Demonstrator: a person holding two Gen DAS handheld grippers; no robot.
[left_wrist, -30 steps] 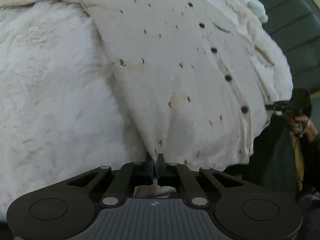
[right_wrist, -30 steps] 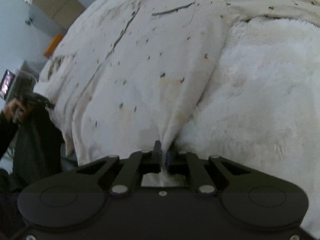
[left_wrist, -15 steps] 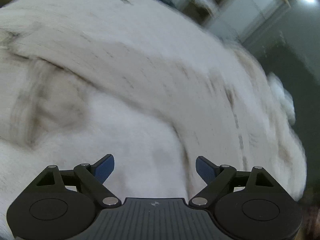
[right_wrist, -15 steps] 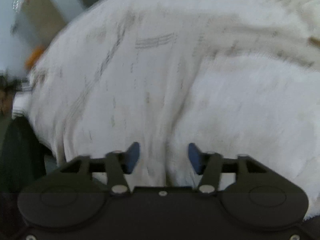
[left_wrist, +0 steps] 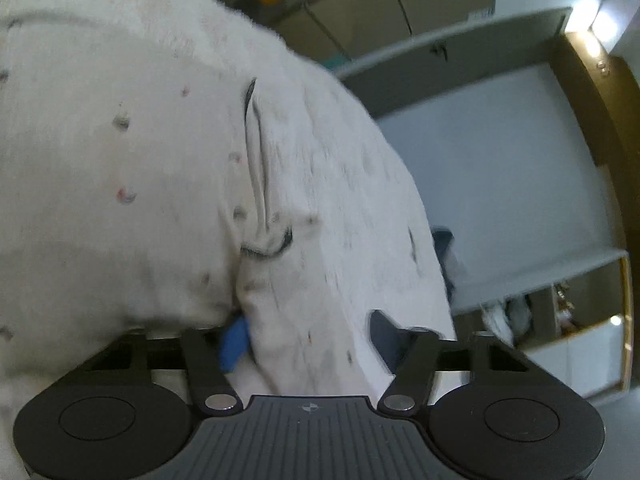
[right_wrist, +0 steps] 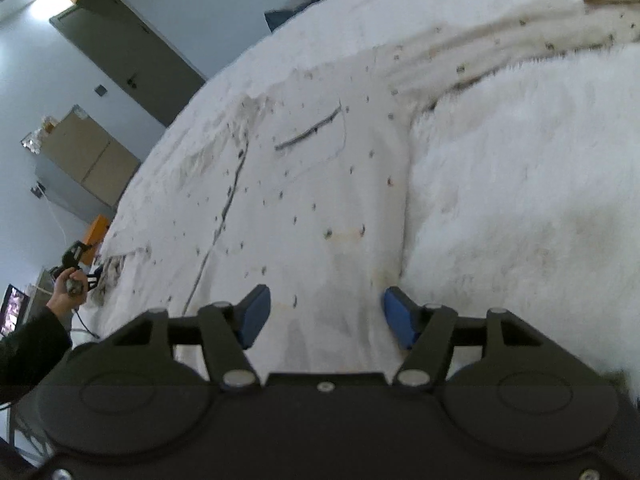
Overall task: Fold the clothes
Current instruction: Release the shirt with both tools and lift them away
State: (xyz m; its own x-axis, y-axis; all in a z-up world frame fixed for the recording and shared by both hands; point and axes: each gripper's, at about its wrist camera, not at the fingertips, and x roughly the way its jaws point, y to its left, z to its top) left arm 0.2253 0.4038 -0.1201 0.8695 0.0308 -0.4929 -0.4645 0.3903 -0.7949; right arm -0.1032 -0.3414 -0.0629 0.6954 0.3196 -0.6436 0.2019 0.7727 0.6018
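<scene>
Both tools released speckled shirt point(right_wrist: 320, 184).

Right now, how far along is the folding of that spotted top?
Early on. The spotted cream top lies mostly spread on the fluffy white blanket, no tidy fold showing. The left gripper is closing with a bunch of its cloth between the jaws; the right gripper is opening, holding nothing. The folding itself remains.
</scene>
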